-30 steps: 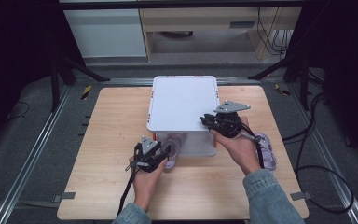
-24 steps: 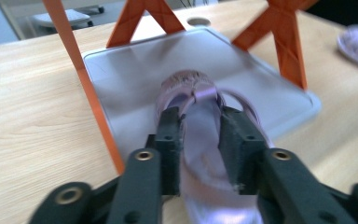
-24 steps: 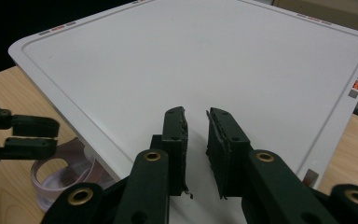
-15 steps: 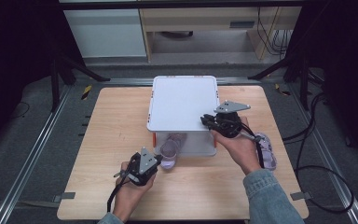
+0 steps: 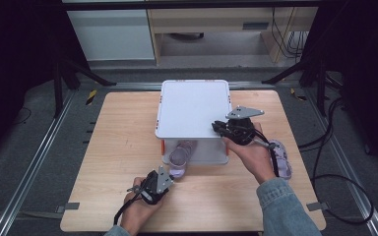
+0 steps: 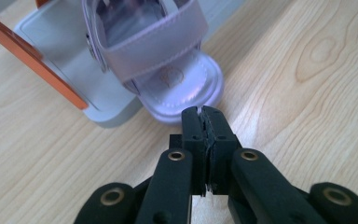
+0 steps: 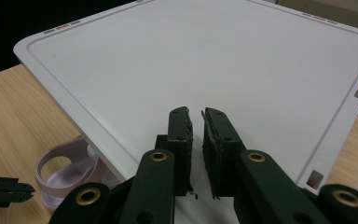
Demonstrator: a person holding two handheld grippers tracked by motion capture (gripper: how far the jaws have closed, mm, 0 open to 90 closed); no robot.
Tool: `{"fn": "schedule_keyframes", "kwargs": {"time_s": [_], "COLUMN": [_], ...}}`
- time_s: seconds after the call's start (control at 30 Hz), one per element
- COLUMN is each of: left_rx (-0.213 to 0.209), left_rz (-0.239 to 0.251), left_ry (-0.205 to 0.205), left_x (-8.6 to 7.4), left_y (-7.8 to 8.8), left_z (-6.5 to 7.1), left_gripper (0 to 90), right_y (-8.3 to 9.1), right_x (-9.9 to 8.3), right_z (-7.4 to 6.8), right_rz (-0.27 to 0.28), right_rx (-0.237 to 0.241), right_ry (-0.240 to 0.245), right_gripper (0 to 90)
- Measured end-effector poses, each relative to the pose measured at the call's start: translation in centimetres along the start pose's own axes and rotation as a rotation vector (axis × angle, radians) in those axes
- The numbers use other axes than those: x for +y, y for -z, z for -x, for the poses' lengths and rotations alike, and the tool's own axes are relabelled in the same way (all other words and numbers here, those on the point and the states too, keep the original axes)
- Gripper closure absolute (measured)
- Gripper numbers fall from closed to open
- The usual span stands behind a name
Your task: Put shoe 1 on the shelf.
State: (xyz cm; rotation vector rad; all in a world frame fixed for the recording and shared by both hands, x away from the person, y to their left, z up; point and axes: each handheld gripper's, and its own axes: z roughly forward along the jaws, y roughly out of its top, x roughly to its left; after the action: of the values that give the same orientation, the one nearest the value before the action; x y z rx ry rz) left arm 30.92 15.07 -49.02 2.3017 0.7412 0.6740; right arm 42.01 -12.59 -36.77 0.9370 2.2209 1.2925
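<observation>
Your left gripper (image 5: 163, 178) sat low over the wooden table (image 5: 113, 162), near its front edge, with its jaws pressed together on nothing. In the left gripper view (image 6: 202, 122) the closed tips hung just short of the toe of a lilac sandal (image 6: 168, 70), apart from it by a narrow strip of bare wood. That sandal (image 5: 179, 156) lay with its toe toward you and its rear half tucked into the open front of the white box (image 5: 194, 109), on the box's pale grey floor beside an orange edge strip (image 6: 42, 65). Its broad strap arched across the foot bed.

Your right gripper (image 5: 220, 129) rested over the near right corner of the box lid. In the right gripper view (image 7: 196, 135) the jaws stood almost shut, a thin slit between the pads and nothing held in it; the flat white lid (image 7: 214, 60) spread out past them. Whether the tips touched the lid, I could not tell.

A second lilac sandal (image 5: 282, 160) lay on the table to the right of the box, just beside your right forearm (image 5: 275, 196), well apart from the left gripper.
</observation>
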Motion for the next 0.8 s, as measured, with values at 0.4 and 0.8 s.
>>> {"fn": "schedule_keyframes", "kwargs": {"time_s": [0.4,0.8], "left_rx": [0.037,0.056], "left_rz": [0.004,0.011], "left_ry": [-0.014,-0.003], "left_x": [1.1,2.9], "left_y": [-1.4,-4.1], "left_z": [-0.4,-1.1], "left_gripper": [87.8,87.8], "right_y": [0.0,-0.1], "right_x": [0.0,0.0], "right_z": [0.1,0.2], "right_rz": [0.002,0.004], "right_rx": [0.005,0.01], "right_ry": [0.0,-0.005], "right_gripper": [81.3,81.4]}}
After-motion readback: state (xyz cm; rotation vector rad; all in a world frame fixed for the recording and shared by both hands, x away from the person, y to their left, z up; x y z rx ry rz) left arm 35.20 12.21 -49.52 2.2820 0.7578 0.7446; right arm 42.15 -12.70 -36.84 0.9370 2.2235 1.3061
